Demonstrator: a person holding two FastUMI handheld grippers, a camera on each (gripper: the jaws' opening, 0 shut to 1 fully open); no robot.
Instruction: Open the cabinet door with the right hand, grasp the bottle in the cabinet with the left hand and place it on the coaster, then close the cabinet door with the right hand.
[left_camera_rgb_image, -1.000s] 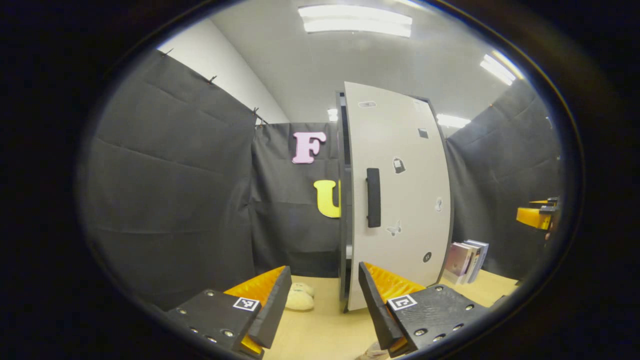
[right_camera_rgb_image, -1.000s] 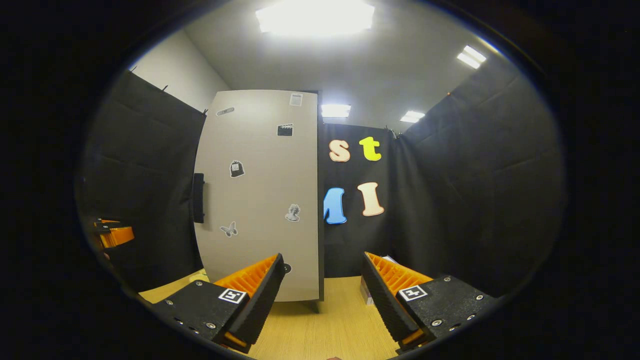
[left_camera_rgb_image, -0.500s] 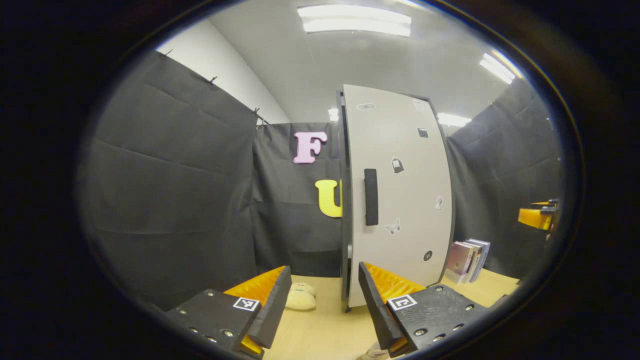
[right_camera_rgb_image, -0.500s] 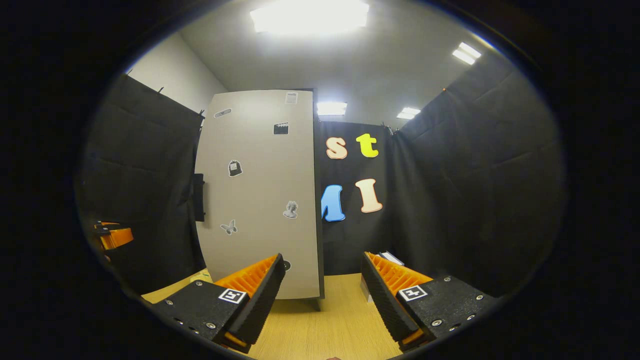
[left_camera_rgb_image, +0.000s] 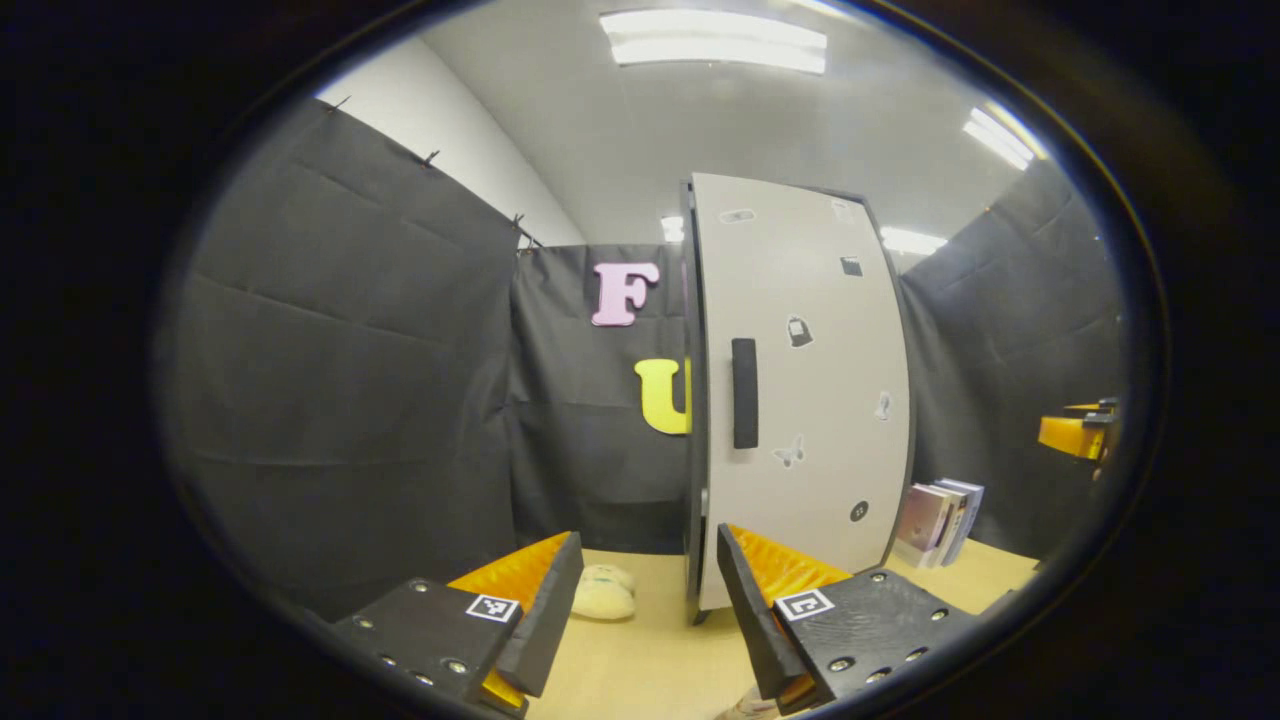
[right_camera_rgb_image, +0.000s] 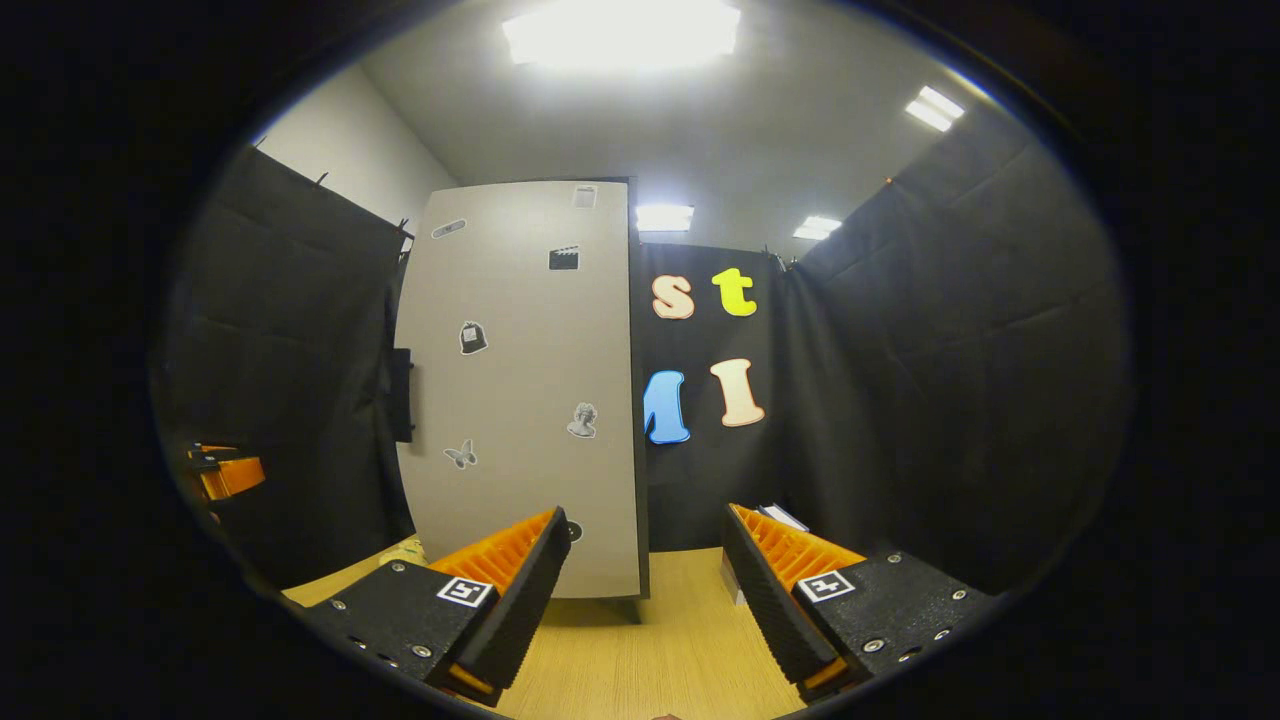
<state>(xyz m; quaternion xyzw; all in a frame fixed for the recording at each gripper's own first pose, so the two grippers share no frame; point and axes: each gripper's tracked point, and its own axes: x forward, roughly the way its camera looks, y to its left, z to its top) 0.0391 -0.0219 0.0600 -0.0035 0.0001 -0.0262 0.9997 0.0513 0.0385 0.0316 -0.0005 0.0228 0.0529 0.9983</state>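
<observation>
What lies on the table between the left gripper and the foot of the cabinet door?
In the left gripper view, bare tabletop separates the left gripper from the cabinet door. A pale round pad lies off to the side.

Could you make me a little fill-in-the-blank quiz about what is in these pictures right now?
1. The cabinet door is ____, so nothing inside can be seen.
2. The dark handle on the door runs ____.
3. The jaws of the left gripper and of the right gripper both stand ____.
4. Beside the cabinet, a few ____ stand on the table.

Missing words: shut; vertically; open; books
</observation>
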